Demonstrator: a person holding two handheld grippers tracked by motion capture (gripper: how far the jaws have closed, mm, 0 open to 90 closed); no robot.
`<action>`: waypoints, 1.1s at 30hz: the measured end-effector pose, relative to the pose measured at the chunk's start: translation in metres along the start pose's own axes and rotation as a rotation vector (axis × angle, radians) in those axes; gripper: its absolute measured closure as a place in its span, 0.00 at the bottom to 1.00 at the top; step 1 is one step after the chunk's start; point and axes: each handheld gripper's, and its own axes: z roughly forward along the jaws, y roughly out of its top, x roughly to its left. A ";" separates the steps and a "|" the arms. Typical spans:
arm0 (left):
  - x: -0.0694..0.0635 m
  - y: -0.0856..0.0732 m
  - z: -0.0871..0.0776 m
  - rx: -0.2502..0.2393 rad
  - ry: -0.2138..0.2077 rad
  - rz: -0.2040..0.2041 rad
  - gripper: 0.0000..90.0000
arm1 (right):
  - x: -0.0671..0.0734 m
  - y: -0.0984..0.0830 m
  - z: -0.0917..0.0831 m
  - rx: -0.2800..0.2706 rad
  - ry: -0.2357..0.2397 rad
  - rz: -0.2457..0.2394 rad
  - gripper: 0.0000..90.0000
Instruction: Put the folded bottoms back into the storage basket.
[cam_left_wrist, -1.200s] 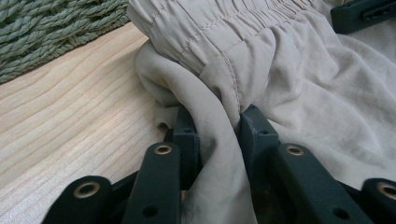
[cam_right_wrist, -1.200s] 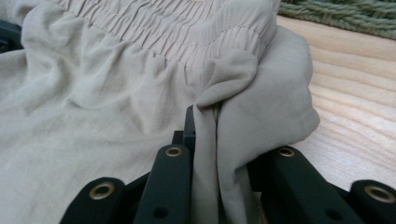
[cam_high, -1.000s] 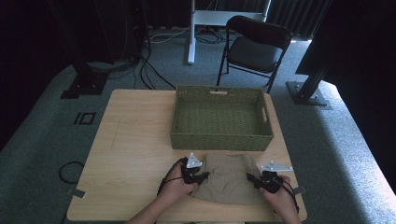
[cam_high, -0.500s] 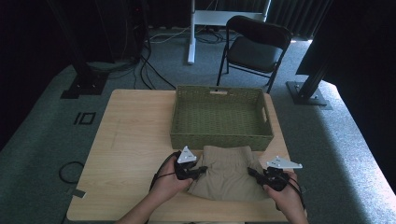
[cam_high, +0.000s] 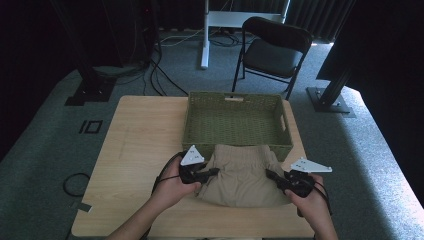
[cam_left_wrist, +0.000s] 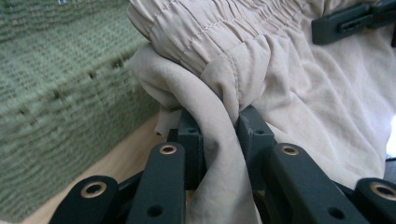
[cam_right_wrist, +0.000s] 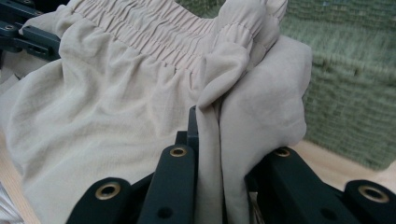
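One beige garment (cam_high: 243, 175) is clamped at its side edges by two grippers, left gripper (cam_high: 212, 172) and right gripper (cam_high: 270, 175), low in the frame. One green woven basket (cam_high: 235, 145) is seen just above it on one wooden table (cam_high: 135, 150).

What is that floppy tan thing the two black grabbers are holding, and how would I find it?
Start at the wooden table and find the green woven basket on it. Right in front of the basket, on the person's side, are folded tan shorts, pinched at one end by the left gripper and at the other by the right gripper. They are the one soft cloth thing there, with a gathered stretchy waistband.
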 end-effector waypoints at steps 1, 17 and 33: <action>0.001 0.003 -0.002 -0.002 0.003 0.006 0.84 | 0.000 0.003 -0.001 -0.011 0.001 -0.001 0.89; 0.013 0.048 -0.020 -0.057 0.005 0.027 0.84 | -0.006 0.050 -0.009 -0.071 0.004 -0.030 0.89; 0.043 0.087 -0.015 -0.114 0.022 0.019 0.84 | -0.030 0.095 0.006 -0.100 0.000 0.005 0.89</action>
